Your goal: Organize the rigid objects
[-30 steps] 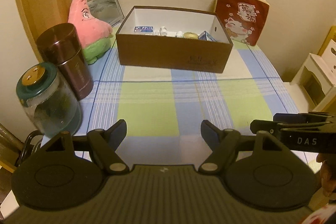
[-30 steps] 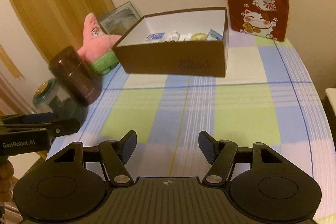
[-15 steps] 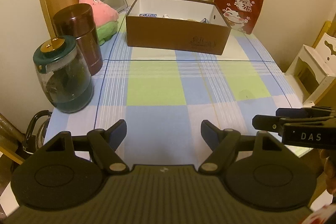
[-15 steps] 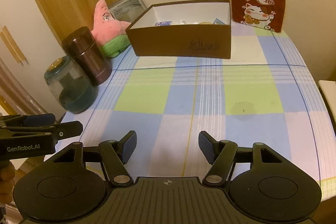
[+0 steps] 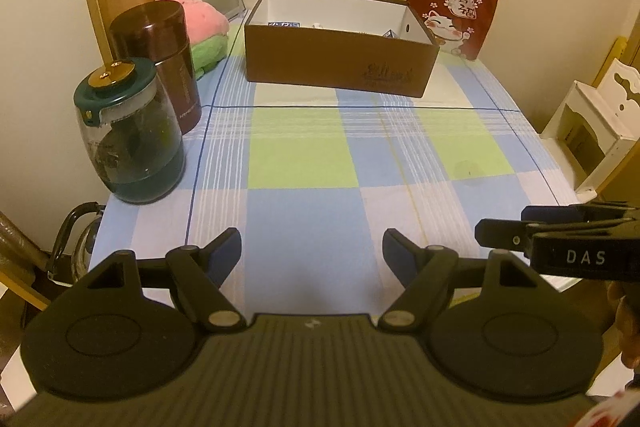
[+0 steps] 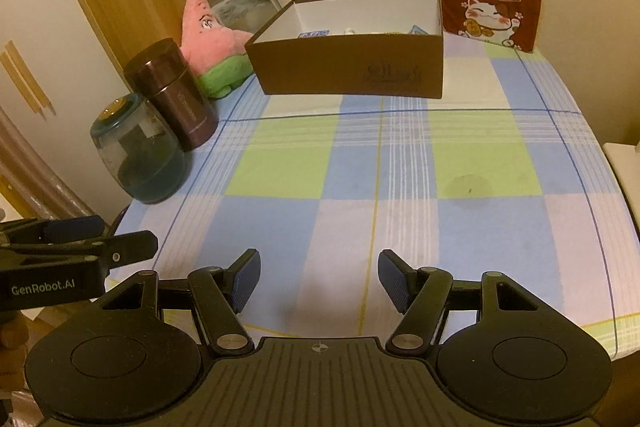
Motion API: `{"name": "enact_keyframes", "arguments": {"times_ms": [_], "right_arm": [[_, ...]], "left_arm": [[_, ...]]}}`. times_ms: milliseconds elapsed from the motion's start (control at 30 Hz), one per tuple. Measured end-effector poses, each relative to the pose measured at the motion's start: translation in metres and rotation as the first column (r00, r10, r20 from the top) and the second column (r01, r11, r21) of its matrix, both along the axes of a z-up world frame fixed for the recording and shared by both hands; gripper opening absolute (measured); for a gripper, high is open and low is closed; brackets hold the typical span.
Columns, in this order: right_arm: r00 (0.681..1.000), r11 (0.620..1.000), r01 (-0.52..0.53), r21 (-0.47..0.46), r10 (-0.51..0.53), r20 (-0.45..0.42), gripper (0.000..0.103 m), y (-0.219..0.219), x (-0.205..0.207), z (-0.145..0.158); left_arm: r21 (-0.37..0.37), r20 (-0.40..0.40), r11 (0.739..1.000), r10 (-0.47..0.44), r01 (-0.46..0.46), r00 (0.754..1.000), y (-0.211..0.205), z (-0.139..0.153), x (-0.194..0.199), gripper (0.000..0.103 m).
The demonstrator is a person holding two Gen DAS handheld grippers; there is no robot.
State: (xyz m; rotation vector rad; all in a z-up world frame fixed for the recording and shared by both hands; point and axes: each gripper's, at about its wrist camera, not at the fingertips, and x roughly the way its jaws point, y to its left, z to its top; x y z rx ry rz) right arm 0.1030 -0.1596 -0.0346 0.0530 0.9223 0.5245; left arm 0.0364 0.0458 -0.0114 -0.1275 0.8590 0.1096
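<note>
Plaid-cloth bench (image 5: 304,163) bare up front; brown box (image 5: 340,63) w/ items at back. Both grippers, left (image 5: 312,253) & right (image 6: 319,277), jaws spread, empty. Looks done; if not, approach low, square to obj.

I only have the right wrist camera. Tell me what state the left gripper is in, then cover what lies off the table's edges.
Observer: The left gripper is open, with nothing between its fingers. It is above the near end of the checked tablecloth.
Operator: Now report what is past the right edge.
Observer: A white cabinet with an open compartment stands beside that edge.
Operator: Check below the corner by the jar.
Observer: A glass pot with a black handle sits lower than the tabletop, just outside the corner where the glass jar stands.
</note>
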Motion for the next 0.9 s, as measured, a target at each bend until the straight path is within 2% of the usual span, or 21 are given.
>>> {"name": "enact_keyframes", "arguments": {"times_ms": [900], "right_arm": [[1.000,1.000,-0.019,-0.016,0.019,-0.001,0.065,0.011,-0.004,-0.001]], "left_arm": [[-0.004,-0.007,1.000,0.006,-0.006,1.000,0.005,-0.003,0.000,0.076]]}}
